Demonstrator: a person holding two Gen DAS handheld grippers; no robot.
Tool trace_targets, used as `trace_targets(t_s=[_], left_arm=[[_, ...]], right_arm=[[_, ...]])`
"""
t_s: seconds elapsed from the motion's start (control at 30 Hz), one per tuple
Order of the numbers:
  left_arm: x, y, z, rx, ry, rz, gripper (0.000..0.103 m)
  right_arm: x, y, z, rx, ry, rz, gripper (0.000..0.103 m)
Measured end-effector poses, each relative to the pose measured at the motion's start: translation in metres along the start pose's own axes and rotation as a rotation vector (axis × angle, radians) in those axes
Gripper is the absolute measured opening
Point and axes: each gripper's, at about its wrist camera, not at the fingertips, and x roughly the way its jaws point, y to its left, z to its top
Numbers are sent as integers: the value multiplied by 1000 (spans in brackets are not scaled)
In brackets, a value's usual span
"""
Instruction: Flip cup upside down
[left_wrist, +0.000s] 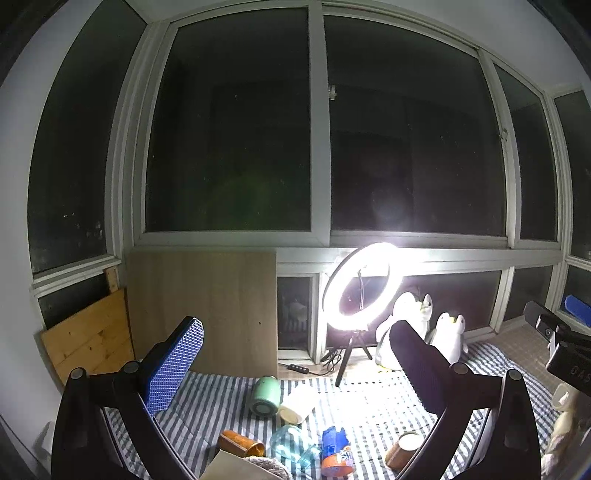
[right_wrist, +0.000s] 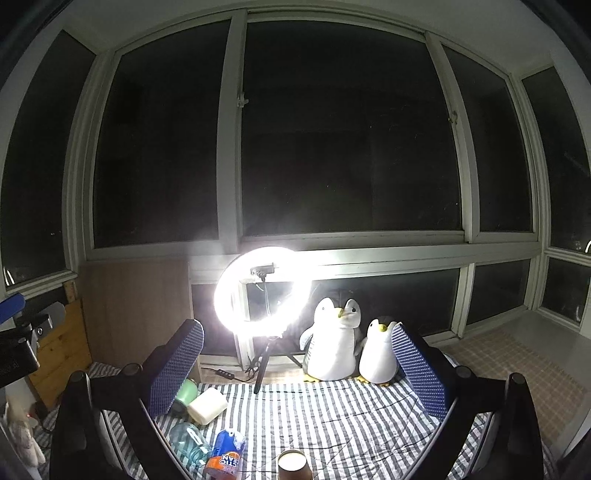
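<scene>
The left hand-held gripper (left_wrist: 299, 369) hovers with its fingers spread wide, holding nothing; the right hand-held gripper (right_wrist: 297, 365) likewise gapes, raised and level.

- Blue and orange can (right_wrist: 226, 456), lying on the striped cloth: white letters, upside down in the right wrist view, reading roughly "NVE" over "CIIO"; brand not certain.
- Same can in the left wrist view: part of a white logo on the orange band, too cut off to read.
- Black device (left_wrist: 570, 363) at the right edge of the left wrist view: faint letters "DAS".
</scene>
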Motion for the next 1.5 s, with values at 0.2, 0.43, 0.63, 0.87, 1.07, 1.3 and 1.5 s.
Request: trace_targets(t_s=[0.2,0.43,0.63,0.87,1.07,1.3,1.5], left_arm=[[4,0,0,0,1,3,102],[8,-1,-2,1,6,4,102],[8,-2,-3,2,8,2,102],[8,-2,-3,-1,9,-1,102],[9,-3,-3,-3,12,-5,102],[9,-5,-4,-2,14,-9,102],[9,-5,-4,-2,15,-9,102]], right_arm=[[2,4,1,-15,-8,-5,101],[3,4,1,-19,-9,-5,101],[4,4,1,-19,-5,-6,101],[4,4,1,-19,-5,-6,101],[3,3,0,-20,-4,-6,101],[3,2,0,-20,2,-3,101],[3,2,0,-19,3,-3,101]])
